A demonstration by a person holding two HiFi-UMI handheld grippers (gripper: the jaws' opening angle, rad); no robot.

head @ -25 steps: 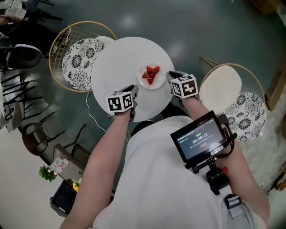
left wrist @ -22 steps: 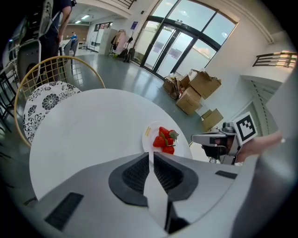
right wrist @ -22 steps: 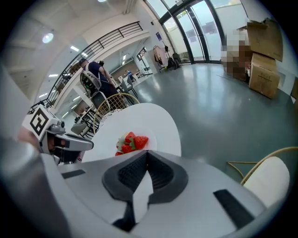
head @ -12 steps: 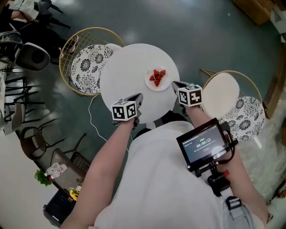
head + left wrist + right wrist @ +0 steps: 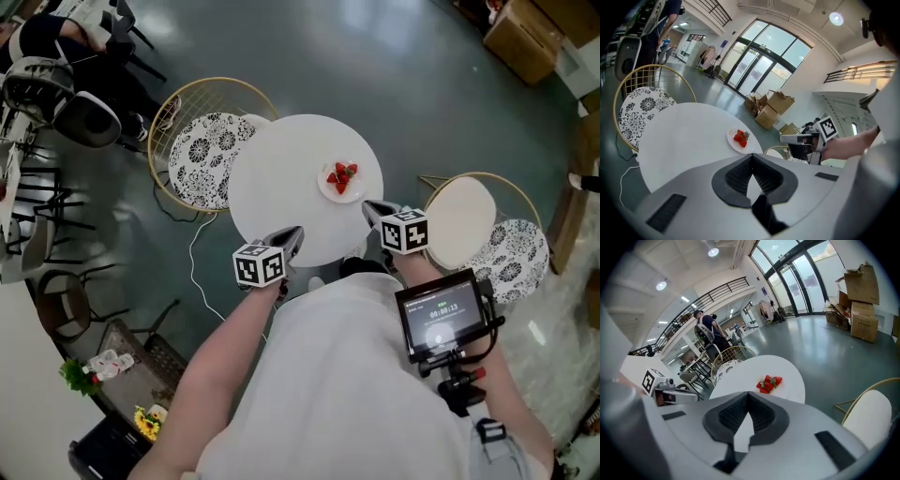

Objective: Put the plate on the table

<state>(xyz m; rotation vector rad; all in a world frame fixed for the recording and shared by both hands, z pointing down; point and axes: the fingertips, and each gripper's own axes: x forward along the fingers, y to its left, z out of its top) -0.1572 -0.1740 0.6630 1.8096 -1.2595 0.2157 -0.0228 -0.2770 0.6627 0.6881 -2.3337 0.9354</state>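
A small white plate point(image 5: 341, 180) with strawberries rests on the round white table point(image 5: 281, 183), right of its middle. It also shows in the left gripper view as the plate point(image 5: 739, 139) and in the right gripper view as the plate point(image 5: 768, 383). My left gripper point(image 5: 291, 236) hovers at the table's near edge, shut and holding nothing, its jaws point(image 5: 751, 158) pressed together. My right gripper point(image 5: 371, 208) is at the near right edge, a short way from the plate. It is also shut and holds nothing point(image 5: 748, 398).
A gold wire chair with a patterned cushion point(image 5: 202, 145) stands left of the table. A second chair with a round white seat point(image 5: 464, 220) and a patterned cushion point(image 5: 516, 246) stands right. Cardboard boxes point(image 5: 520, 37) lie far right, dark chairs and a person point(image 5: 56, 33) far left.
Both grippers have drawn back from the plate toward the table's near edge. The right one was beside the plate a second ago. The plate stays on the table.
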